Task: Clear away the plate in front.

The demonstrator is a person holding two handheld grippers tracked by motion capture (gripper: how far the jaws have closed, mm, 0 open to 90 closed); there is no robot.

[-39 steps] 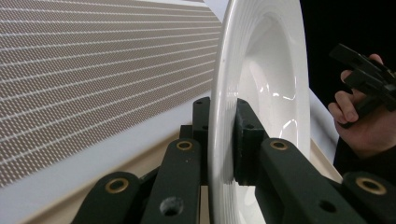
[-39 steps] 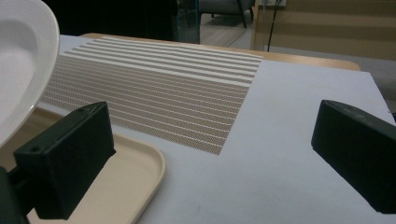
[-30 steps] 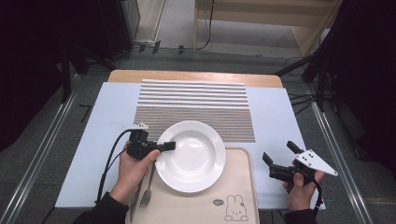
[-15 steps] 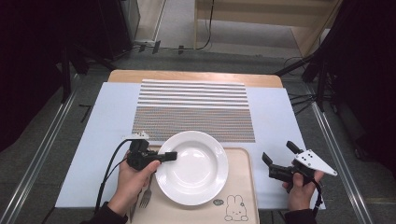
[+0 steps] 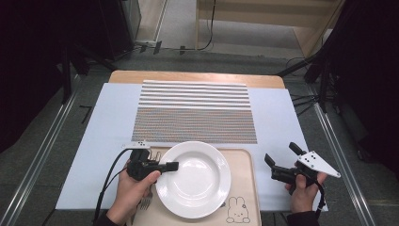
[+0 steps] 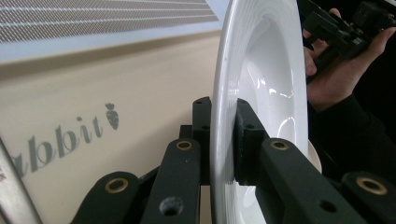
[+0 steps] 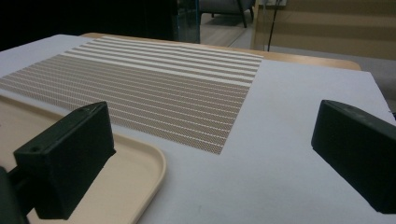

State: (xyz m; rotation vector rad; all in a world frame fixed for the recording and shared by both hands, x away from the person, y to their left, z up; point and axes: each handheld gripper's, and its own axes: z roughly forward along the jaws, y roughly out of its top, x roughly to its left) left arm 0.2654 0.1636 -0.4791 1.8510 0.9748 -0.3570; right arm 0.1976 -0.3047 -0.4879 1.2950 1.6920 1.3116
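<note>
A white plate (image 5: 195, 179) lies over the beige tray (image 5: 244, 188) near the table's front edge. My left gripper (image 5: 170, 165) is shut on the plate's left rim. In the left gripper view the plate (image 6: 261, 84) stands edge-on, pinched between my two black pads (image 6: 247, 135), with the tray's rabbit print (image 6: 70, 135) behind. A fork (image 5: 145, 202) lies on the tray under my left hand, mostly hidden. My right gripper (image 5: 281, 157) hovers right of the tray, open, with nothing between its fingers (image 7: 70, 154).
A striped brown-and-white placemat (image 5: 195, 113) lies on the white table cover (image 5: 108, 117) beyond the tray. The placemat (image 7: 154, 93) and the tray's corner (image 7: 140, 168) sit ahead of the right gripper. Dark stands flank the table.
My left gripper has carried the plate toward the front of the table, so it now sits lower over the tray and covers more of the fork. The right gripper has stayed still.
</note>
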